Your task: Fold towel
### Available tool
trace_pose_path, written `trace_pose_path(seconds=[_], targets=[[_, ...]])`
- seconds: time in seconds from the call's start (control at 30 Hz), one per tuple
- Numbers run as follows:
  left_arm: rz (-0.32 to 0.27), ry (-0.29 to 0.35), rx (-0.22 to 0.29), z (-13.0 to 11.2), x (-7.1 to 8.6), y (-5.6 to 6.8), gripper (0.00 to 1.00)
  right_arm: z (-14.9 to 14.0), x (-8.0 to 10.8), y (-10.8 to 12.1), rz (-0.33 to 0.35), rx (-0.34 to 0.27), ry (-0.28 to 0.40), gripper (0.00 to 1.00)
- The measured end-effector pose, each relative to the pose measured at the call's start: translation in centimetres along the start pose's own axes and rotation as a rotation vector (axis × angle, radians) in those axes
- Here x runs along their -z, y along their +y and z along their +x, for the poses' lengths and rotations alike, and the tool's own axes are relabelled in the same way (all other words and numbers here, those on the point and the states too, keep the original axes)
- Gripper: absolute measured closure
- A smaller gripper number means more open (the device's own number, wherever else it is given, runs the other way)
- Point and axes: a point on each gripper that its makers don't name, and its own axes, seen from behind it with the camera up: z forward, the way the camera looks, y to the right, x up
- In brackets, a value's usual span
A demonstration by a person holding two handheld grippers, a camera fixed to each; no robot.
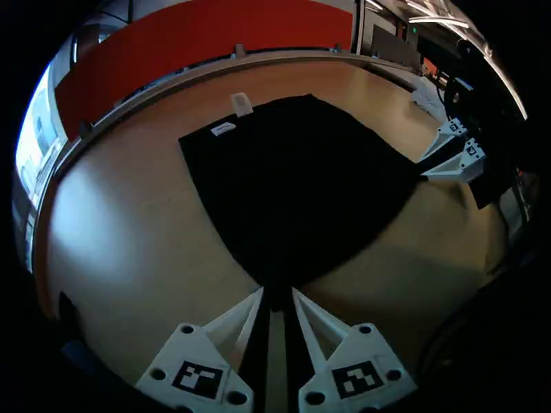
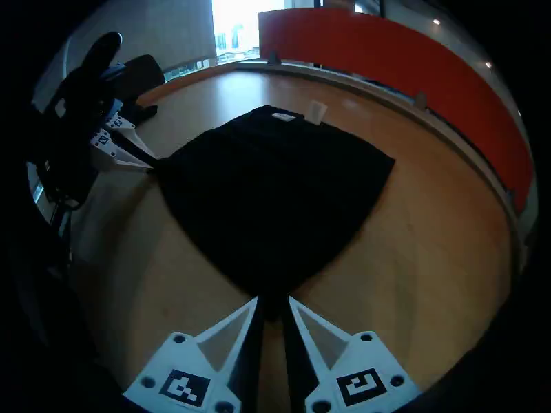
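Note:
A black towel (image 1: 296, 179) lies spread flat on the wooden table (image 1: 124, 227), with a white label (image 1: 224, 128) near its far corner. In the left gripper view, my left gripper (image 1: 277, 303) is shut on the towel's near corner at the bottom. My right gripper (image 1: 430, 168) pinches another corner at the right edge. In the right gripper view, the towel (image 2: 275, 186) fans out from my right gripper (image 2: 274, 306), which is shut on its corner. Farther off to the left, the left gripper (image 2: 148, 164) holds its own corner, with a dark sleeve behind it.
A small white object (image 1: 241, 103) lies on the table just beyond the towel's far corner, also visible in the right gripper view (image 2: 317, 110). A red partition (image 1: 206, 34) runs along the table's far edge. Bare wood surrounds the towel.

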Motion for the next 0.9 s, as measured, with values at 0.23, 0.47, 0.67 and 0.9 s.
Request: trace_pose_path(seconds=[0.23, 0.47, 0.67, 0.9], targets=[[0.008, -0.01, 0.015, -0.1, 0.2, 0.1, 0.89, 0.4, 0.3, -0.1, -0.018, -0.009, 0.014, 0.85], [0.001, -0.003, 0.06, 0.5, 1.2, 0.3, 0.89, 1.8, 1.7, 0.1, -0.029, -0.025, 0.051, 0.85], [0.002, 0.03, 0.095, 1.8, 2.8, 0.5, 0.89, 3.4, 3.5, 0.2, -0.044, -0.023, 0.088, 0.85], [0.0, 0.047, 0.127, 2.8, 5.2, 1.1, 0.89, 5.1, 5.7, -0.1, -0.054, -0.024, 0.124, 0.85]])
